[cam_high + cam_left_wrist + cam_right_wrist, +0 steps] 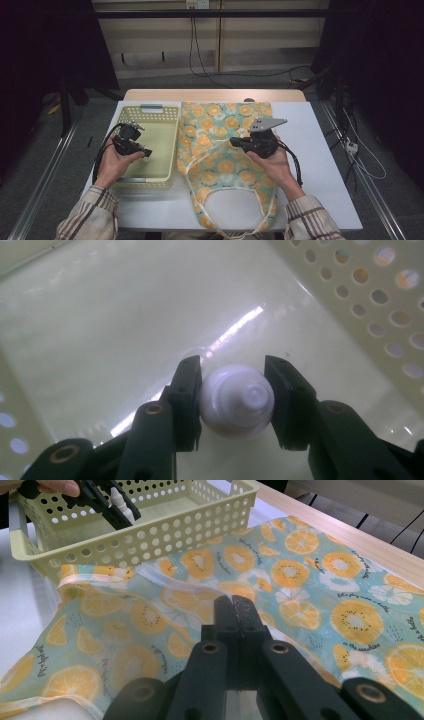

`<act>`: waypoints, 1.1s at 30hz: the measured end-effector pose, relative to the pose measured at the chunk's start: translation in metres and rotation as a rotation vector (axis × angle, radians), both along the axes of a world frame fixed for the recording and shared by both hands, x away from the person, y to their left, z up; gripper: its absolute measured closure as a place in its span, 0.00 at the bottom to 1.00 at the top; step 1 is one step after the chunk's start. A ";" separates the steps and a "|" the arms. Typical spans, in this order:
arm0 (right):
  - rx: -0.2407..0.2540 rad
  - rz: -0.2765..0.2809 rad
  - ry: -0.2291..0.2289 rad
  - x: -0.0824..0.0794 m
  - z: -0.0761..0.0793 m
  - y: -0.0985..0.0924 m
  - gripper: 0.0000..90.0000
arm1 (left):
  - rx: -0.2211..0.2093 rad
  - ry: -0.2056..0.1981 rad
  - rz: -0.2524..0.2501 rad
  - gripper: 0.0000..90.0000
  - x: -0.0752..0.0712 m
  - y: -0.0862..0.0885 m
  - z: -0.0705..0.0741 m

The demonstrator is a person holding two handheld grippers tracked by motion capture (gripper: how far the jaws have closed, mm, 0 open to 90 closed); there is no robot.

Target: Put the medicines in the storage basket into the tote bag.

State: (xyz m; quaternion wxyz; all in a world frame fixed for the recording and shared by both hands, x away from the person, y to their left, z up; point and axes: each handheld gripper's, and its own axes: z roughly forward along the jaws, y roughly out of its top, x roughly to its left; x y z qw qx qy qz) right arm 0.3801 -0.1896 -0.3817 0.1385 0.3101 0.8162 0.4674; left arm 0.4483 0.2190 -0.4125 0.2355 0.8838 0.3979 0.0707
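- Left hand-held gripper (234, 377) clamps the small white screw-capped plastic tube (236, 401) inside the pale yellow perforated plastic basket (165, 114).
- Lift it straight up, clear of the rim.
- Right hand-held gripper (235, 605), jaws together, holds nothing above the orange-slice-print fabric tote bag (310, 575); open the bag's mouth before the transfer.

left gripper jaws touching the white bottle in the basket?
Touching. The left gripper view shows both pads of the left gripper pressed against the sides of the white bottle, no gap on either side, above the floor of the yellow basket.
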 end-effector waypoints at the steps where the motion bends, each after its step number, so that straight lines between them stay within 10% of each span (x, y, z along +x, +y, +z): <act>1: 0.000 0.000 -0.001 0.000 0.000 0.000 1.00 | -0.004 0.000 -0.002 0.67 0.000 0.000 0.001; 17: 0.002 -0.007 0.003 0.002 -0.002 -0.001 1.00 | -0.165 -0.159 0.043 0.67 -0.019 0.002 0.029; 33: 0.005 -0.010 -0.003 0.002 -0.001 -0.002 1.00 | -0.263 -0.289 -0.033 0.67 -0.053 -0.010 0.060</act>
